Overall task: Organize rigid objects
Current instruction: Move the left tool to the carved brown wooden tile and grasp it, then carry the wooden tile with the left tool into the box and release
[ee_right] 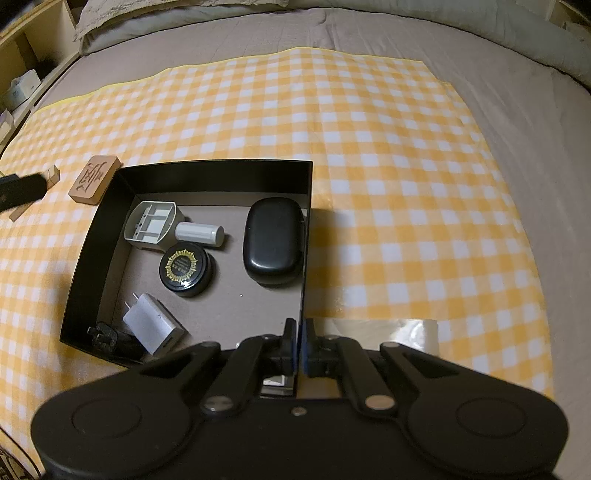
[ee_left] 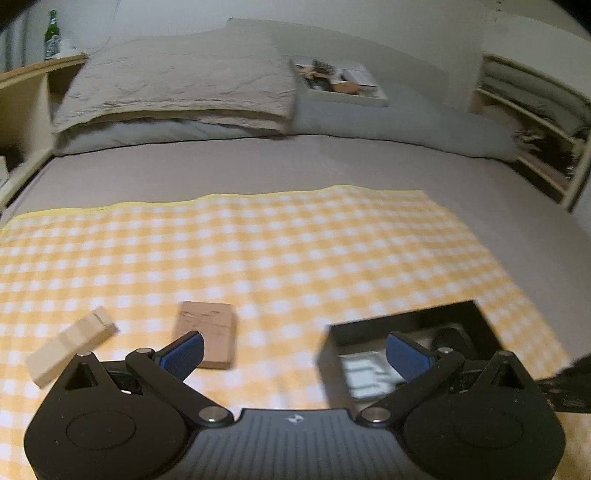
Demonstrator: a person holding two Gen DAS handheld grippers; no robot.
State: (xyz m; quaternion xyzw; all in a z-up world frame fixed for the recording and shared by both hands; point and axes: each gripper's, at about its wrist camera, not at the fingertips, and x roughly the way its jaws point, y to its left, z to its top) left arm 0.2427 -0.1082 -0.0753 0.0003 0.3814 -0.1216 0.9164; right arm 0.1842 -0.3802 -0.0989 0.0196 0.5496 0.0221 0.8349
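Observation:
A black open box [ee_right: 218,177] sits on the yellow checked cloth; it also shows in the left wrist view [ee_left: 406,321]. Inside lie a black case [ee_right: 273,240], a round black jar [ee_right: 186,269], a white cylinder [ee_right: 199,233], a grey plastic tray piece [ee_right: 153,225], a white charger [ee_right: 153,326] and a black plug [ee_right: 110,338]. My right gripper [ee_right: 300,350] is shut on the box's near right wall. A carved brown wooden block [ee_left: 207,332] and a pale wooden block [ee_left: 70,347] lie left of the box. My left gripper [ee_left: 295,352] is open and empty, just above the cloth between brown block and box.
The cloth [ee_left: 258,251] lies on a grey bed. A pillow [ee_left: 177,81] and a white box of items [ee_left: 340,83] are at the bed's head. Shelves stand on both sides; a green bottle [ee_left: 51,35] is on the left shelf.

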